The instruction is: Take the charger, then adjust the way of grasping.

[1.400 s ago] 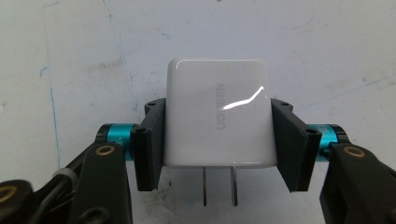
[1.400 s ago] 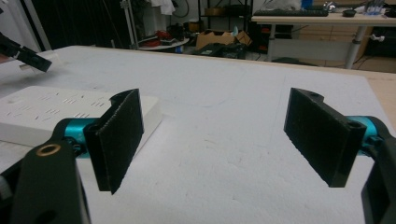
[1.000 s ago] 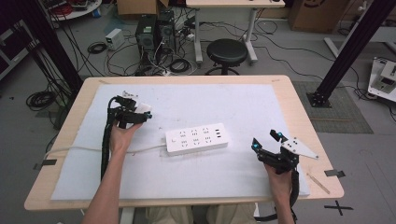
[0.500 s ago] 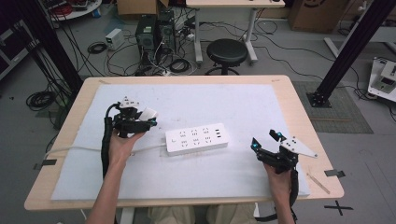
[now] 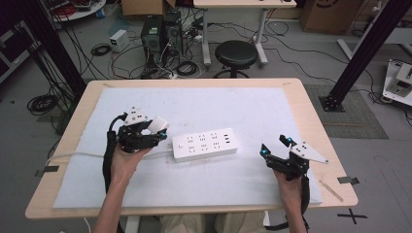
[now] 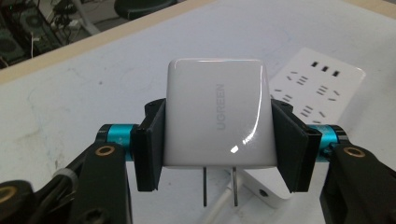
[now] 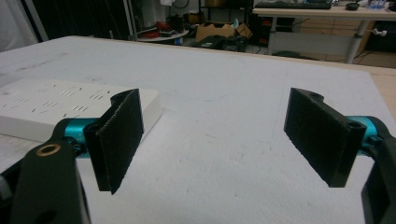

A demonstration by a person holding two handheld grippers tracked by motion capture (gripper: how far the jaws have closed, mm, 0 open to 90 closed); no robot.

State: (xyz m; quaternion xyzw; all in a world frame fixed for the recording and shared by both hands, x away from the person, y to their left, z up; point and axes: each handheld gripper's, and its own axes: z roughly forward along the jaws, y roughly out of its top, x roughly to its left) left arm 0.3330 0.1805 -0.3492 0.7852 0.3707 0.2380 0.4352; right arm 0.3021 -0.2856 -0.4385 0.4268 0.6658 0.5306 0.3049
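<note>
My left gripper point(image 5: 158, 130) is shut on a white square charger point(image 5: 156, 124), its pads pressing both flat sides point(image 6: 215, 119). Two metal prongs stick out below the charger body toward the camera in the left gripper view. The gripper hangs above the mat, just left of a white power strip point(image 5: 205, 143) whose sockets point(image 6: 317, 88) lie beyond the charger. Off at the mat's right side, my right gripper point(image 5: 275, 147) stands open with nothing between its pads point(image 7: 116, 140); the strip's end point(image 7: 56, 109) lies to the left of it.
A white mat point(image 5: 233, 104) covers the wooden table point(image 5: 301, 97). The strip's white cable point(image 5: 73, 155) runs off to the left edge. A stool point(image 5: 235, 53), computer cases and loose cables stand on the floor behind the table.
My left gripper has carried the charger to the right and a little upward, closer to the power strip. The right gripper has stayed put.
</note>
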